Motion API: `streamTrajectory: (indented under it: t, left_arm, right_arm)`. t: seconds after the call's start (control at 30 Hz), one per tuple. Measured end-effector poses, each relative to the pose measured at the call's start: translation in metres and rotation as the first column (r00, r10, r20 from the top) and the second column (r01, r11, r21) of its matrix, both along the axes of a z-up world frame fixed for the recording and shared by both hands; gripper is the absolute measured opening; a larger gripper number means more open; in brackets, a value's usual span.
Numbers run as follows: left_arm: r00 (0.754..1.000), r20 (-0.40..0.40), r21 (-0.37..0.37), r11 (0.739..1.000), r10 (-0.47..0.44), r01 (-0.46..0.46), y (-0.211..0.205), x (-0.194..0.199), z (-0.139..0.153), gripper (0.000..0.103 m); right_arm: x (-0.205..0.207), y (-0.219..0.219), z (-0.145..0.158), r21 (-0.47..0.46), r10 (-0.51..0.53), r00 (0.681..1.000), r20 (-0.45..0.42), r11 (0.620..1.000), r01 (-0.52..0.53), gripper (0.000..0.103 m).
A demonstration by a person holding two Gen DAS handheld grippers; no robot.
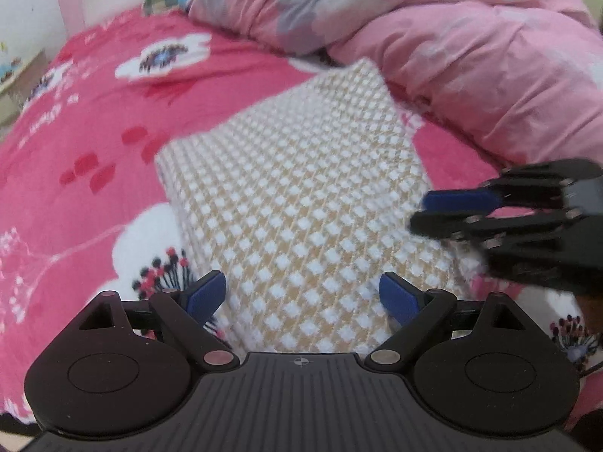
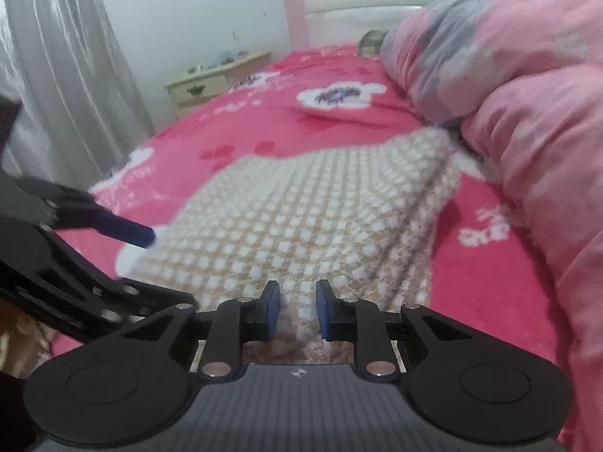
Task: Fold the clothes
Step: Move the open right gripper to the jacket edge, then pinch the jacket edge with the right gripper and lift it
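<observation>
Lying folded on one pink floral bedsheet [image 1: 94, 113], one knitted garment [image 1: 301, 188] is seen; two grippers are counted: left gripper [image 1: 303, 295] spread wide, right gripper [image 2: 297, 310] narrowly parted, nothing grasped.

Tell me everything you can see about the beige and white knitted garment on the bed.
The knitted garment looks soft, beige with rows of small white squares. It lies flat on the pink flowered bedsheet, already folded into a rough rectangle, layered edges showing on one side. Its far corner almost reaches the pink quilt. Neither the left gripper nor the right gripper grips it.
</observation>
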State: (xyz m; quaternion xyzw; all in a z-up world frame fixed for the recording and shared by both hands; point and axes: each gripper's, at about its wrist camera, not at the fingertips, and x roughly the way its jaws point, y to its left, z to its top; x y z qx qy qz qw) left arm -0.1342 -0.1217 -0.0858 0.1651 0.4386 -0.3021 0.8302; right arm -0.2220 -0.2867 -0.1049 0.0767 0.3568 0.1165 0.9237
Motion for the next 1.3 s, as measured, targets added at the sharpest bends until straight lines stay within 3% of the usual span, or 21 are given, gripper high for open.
streamTrajectory:
  t: [0.07,0.2,0.4,0.53,0.63,0.73,0.93,1.13,1.3]
  left_arm:
    - [1.000,0.007,-0.003,1.000,-0.011,0.011,0.003,-0.002,-0.002,0.090]
    - [1.000,-0.030,-0.005,1.000,-0.004,0.004,0.007,-0.004,-0.016,0.091]
    - [1.000,-0.007,-0.060,0.998,0.012,-0.012,0.028,-0.010,-0.002,0.090]
    - [0.999,-0.010,-0.132,0.990,0.040,-0.041,0.058,-0.013,0.005,0.091]
    - [0.993,-0.041,-0.158,0.981,0.107,-0.112,0.074,0.001,-0.001,0.091]
    - [0.969,-0.145,-0.199,0.954,0.198,-0.224,0.087,0.030,-0.012,0.091]
    - [0.885,-0.405,-0.377,0.839,0.232,-0.392,0.101,0.082,-0.045,0.091]
    - [0.830,-0.519,-0.411,0.791,0.207,-0.454,0.099,0.104,-0.079,0.097]
    - [0.800,-0.570,-0.434,0.758,0.187,-0.487,0.107,0.102,-0.087,0.098]
  right_arm:
    - [-0.012,0.000,0.007,0.020,0.039,0.999,0.024,0.999,-0.040,0.025]
    - [-0.023,0.018,-0.034,-0.055,0.077,0.997,-0.009,0.995,-0.078,0.024]
    - [-0.027,0.018,-0.021,-0.057,0.048,0.999,-0.016,0.997,-0.049,0.025]
    - [-0.046,-0.003,-0.009,-0.011,-0.012,1.000,-0.025,1.000,0.012,0.044]
    - [-0.049,-0.024,-0.009,0.010,-0.108,0.992,-0.060,0.994,0.109,0.052]
    - [-0.045,-0.041,-0.013,0.050,-0.170,0.979,-0.114,0.983,0.177,0.055]
    - [-0.034,-0.066,-0.019,0.203,-0.247,0.950,-0.191,0.937,0.284,0.073]
    - [-0.031,-0.082,-0.026,0.202,-0.344,0.904,-0.255,0.895,0.398,0.082]
    - [-0.034,-0.086,-0.040,0.234,-0.344,0.886,-0.311,0.876,0.422,0.088]
